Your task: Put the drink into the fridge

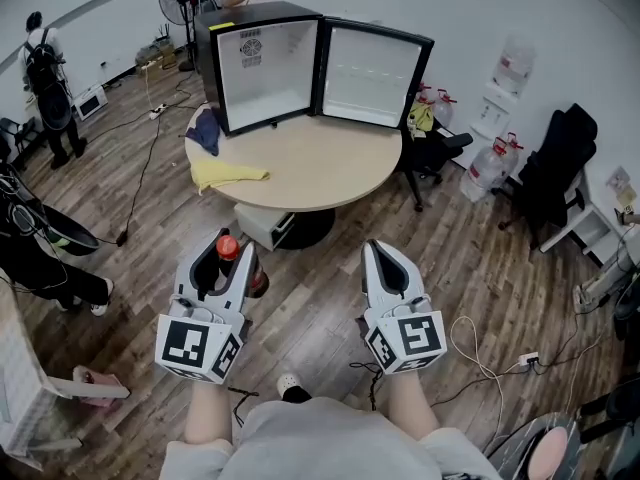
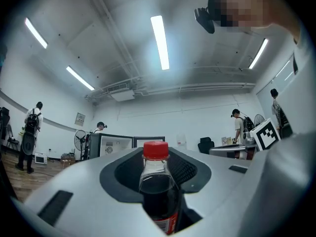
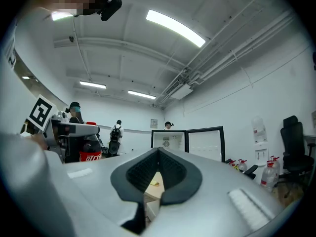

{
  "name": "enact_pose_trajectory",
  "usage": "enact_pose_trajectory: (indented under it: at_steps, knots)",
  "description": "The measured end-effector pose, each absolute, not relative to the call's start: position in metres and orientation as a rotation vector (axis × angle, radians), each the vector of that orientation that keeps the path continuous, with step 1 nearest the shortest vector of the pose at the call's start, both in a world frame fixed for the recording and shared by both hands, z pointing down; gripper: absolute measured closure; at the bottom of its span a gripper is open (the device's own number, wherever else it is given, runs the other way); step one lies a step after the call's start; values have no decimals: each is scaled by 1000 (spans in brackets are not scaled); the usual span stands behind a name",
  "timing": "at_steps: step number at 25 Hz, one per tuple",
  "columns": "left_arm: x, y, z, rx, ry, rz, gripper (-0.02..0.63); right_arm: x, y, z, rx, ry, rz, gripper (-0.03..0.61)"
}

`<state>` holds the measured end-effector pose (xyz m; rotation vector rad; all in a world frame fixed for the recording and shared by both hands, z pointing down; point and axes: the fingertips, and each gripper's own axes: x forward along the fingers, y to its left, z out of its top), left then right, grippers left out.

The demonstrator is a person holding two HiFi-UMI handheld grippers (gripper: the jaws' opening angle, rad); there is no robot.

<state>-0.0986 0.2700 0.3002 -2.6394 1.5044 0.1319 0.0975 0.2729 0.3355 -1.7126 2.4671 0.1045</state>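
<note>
- Gripping the dark plastic cola bottle with the red cap upright between its jaws, the left gripper holds the drink well short of the near edge of the round wooden table, outside the fridge.
- The black mini fridge at the table's far edge has its door swung wide, probably to take the bottle.
- The right gripper is empty, tips together, apparently spare.

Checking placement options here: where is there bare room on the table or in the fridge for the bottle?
The fridge cavity looks empty, its door swung wide. The table is bare across its middle and right, before the door. Crowded only at its left edge: blue cloth and yellow cloth.
</note>
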Motion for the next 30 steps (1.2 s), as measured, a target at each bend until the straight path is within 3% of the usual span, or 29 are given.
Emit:
enact_pose_trajectory:
  at_steps: [19, 30]
  knots:
    - [-120, 199, 295, -2677, 1451, 150, 459, 65, 206, 334, -1731, 2476, 129, 569]
    - [-103, 100, 290, -2648, 1484, 136, 459, 75, 92, 327, -1650, 2502, 133, 569]
